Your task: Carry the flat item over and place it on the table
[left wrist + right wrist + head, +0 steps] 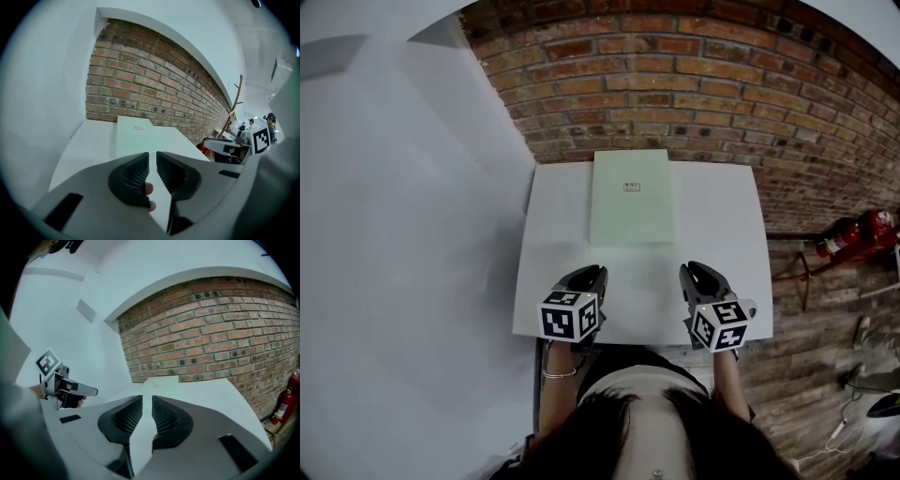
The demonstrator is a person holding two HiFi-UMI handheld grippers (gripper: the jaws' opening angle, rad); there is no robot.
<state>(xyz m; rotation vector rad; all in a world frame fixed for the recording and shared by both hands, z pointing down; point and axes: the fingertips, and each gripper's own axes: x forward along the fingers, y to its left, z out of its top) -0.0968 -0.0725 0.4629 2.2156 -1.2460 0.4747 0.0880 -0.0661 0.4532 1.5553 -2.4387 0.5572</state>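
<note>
A red-brown brick wall (694, 84) runs behind the scene and meets a plain white wall (403, 234) at the left. A white, square-topped table (722, 216) stands with its far edge against the brick.

A pale green, flat rectangular panel (632, 211) lies on the table. Its short end is at the middle of the far edge, touching or just short of the wall, and its length runs toward the centre of the top. A small white printed label (631, 187) sits on its upper face, nearer the far end.

The left gripper (586, 278) hovers over the near edge of the table, toward the near left corner. Its dark ribbed pads are drawn in to a narrow slit with only bare tabletop showing through. The right gripper (698, 274) hovers over the near edge toward the near right corner, and its claw is likewise narrowed to a thin gap and empty. Both point toward the panel and stay well apart from it, touching nothing.

A red fire extinguisher (853, 236) lies on the floor beyond the table's right edge.
</note>
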